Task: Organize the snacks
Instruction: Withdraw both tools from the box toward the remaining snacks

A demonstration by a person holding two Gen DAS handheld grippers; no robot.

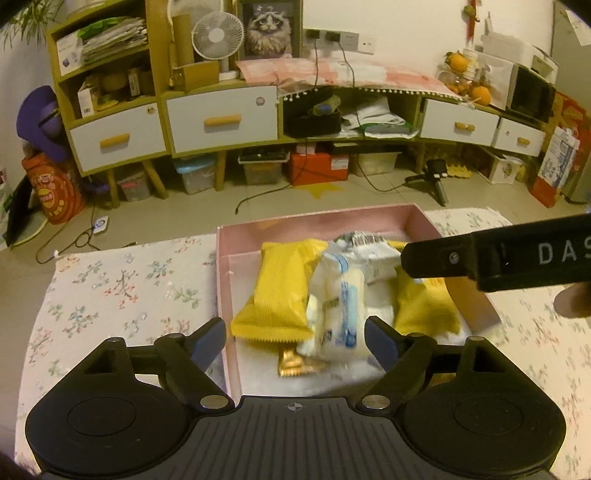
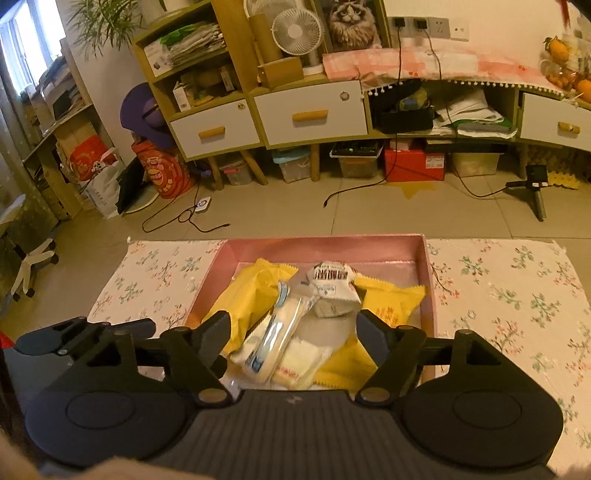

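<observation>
The snack packets lie heaped in an open pink box [image 1: 413, 218] that sits on a floral cloth [image 1: 122, 284] spread over the worktop. In the left wrist view a yellow packet [image 1: 280, 291] lies on the left of the heap, a white packet with blue print [image 1: 340, 306] leans over its right edge, a second yellow packet [image 1: 424, 306] lies to the right, and a white packet with a barcode [image 1: 365, 251] lies toward the far wall. A small gold wrapper [image 1: 295, 363] peeks out at the near end.

The left gripper [image 1: 295, 341] hangs over the near end of the box with its fingers [image 1: 208, 341] spread apart; the white and blue packet's near end shows between them, but the pads do not press on it. The right gripper [image 2: 291, 338] hovers likewise, fingers [image 2: 218, 334] open, with the white and blue packet and a pale clear packet [image 2: 303, 360] showing in the gap, neither gripped. In the left wrist view the right gripper's side reaches in from the right edge above the box.

Beyond the worktop lies a tiled floor [image 1: 207, 214] with cables, then a low cabinet [image 1: 221, 122] with white drawers, a small fan [image 1: 217, 35] and a cat picture [image 1: 267, 31].
</observation>
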